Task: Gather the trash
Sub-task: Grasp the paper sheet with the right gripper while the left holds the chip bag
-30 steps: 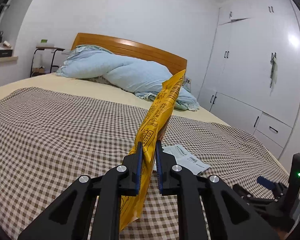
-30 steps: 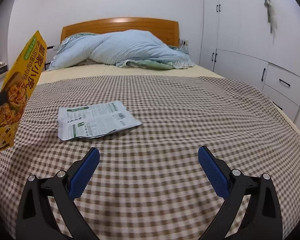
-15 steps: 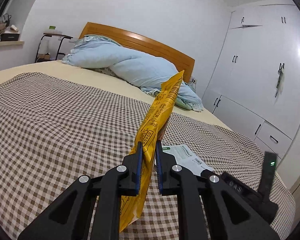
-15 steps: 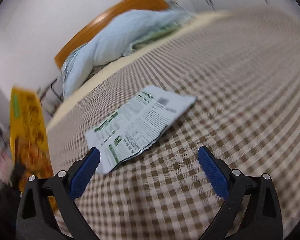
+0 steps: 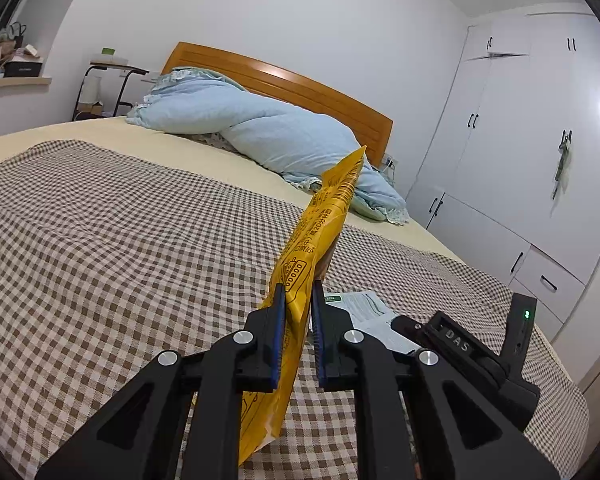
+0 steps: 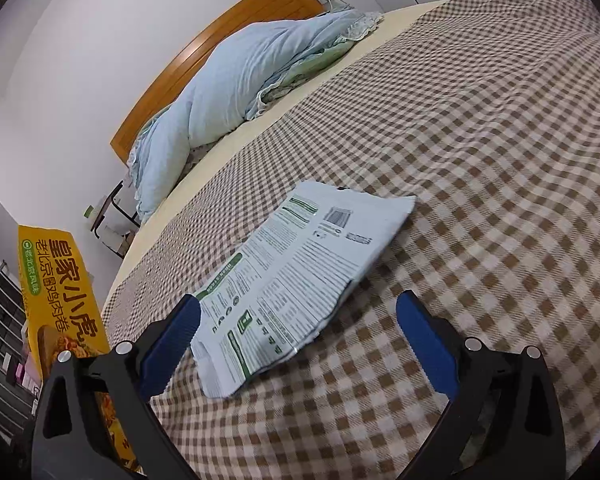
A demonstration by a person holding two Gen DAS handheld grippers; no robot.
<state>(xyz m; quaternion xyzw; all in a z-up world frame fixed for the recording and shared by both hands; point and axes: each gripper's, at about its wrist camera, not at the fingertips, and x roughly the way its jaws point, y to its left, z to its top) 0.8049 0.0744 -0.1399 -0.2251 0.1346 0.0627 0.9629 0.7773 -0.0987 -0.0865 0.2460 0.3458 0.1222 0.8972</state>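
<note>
two wrappers, two grippers on a checked bed

the left gripper [image 5: 298, 316] is clamped on a flat yellow snack packet with black print [image 5: 320, 236], its blue pads pressing the packet's two faces. the packet is held edge-on to the left wrist camera, clear of the bed, its long axis running from a lower corner near the gripper's frame up and away to a top corner that points toward the wooden headboard [image 5: 284, 80] and the white wardrobe [image 5: 520, 160]. seen from the right wrist camera, the same packet [image 6: 60, 288] stands upright at the far left edge, printed front showing.

the right gripper [image 6: 298, 320] has its jaws spread wide, nothing between the pads. it sits low over the brown-and-cream checked bedspread [image 6: 480, 160], just short of a flat white wrapper with green and black print [image 6: 300, 272]. that wrapper lies face-up on the bedspread, one torn short end nearest the gripper and just beside its left pad, the long axis running diagonally away toward the far right. in the left wrist view the wrapper [image 5: 368, 312] lies just beyond the clamped packet, partly hidden by the right gripper's black body.

a rumpled pale blue quilt [image 5: 240, 120] is heaped along the head of the bed. whether either wrapper has anything inside cannot be told.
</note>
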